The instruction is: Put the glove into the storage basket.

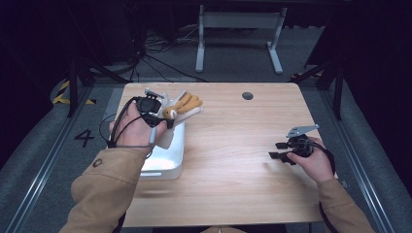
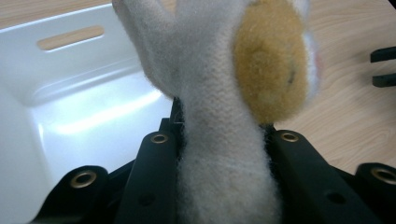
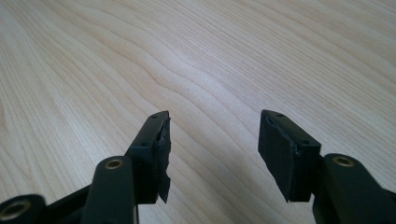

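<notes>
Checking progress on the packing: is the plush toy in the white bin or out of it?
Out. The left gripper holds the plush toy lifted above the far edge of the white bin.

Tan jacket sleeves (image 1: 104, 187), black grippers with brass-ringed screws, trailing black cables, grey three-cornered plate (image 1: 302, 130).

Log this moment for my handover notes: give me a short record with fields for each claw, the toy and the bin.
left claw: shut on the plush toy, above the bin's far right corner
plush toy: white and tan, lifted off the table, gripped by a white limb
white bin: at the table's left side, interior looks empty where visible
right claw: open, nothing between the jaws, over bare wood
table: light wood
</notes>
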Tool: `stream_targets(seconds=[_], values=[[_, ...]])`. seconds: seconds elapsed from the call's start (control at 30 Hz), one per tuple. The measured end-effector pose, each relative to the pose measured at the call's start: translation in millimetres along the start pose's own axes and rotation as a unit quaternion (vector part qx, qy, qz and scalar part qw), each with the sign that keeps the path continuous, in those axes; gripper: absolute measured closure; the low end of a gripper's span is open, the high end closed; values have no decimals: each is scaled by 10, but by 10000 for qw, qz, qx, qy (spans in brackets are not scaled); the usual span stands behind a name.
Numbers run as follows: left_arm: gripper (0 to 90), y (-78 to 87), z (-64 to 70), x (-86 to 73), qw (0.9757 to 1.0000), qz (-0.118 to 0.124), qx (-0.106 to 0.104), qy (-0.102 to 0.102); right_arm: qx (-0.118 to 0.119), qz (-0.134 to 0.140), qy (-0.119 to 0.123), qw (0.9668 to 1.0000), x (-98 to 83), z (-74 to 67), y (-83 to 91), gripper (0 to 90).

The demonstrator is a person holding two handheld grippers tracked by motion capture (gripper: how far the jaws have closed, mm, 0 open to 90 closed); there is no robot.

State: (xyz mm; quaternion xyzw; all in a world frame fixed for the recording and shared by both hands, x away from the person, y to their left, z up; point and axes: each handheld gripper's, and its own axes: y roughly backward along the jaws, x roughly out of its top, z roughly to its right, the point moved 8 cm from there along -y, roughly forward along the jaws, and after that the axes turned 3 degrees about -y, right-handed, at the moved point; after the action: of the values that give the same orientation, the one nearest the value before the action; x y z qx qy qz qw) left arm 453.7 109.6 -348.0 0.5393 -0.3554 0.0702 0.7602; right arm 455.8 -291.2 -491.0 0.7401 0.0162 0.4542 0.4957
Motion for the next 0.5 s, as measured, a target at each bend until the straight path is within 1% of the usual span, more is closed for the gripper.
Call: stream_targets(seconds=[0.13, 0.2, 0.3, 0.43, 0.5], values=[[724, 27, -101, -9, 9998, -15, 30, 220, -20, -8, -17, 10000, -30, 8, 14, 447], [724, 43, -156, -12, 9996, -14, 100, 282, -25, -25, -46, 10000, -48, 16, 19, 446], [724, 57, -199, -20, 9993, -3, 131, 356, -30, -25, -73, 10000, -68, 28, 22, 446], [724, 74, -286, -43, 9982, 10, 258, 533, 0, -34, -114, 9999, -82, 36, 21, 444], [724, 64, -322, -65, 9974, -31, 321, 637, 13, -32, -124, 9999, -84, 41, 19, 443]])
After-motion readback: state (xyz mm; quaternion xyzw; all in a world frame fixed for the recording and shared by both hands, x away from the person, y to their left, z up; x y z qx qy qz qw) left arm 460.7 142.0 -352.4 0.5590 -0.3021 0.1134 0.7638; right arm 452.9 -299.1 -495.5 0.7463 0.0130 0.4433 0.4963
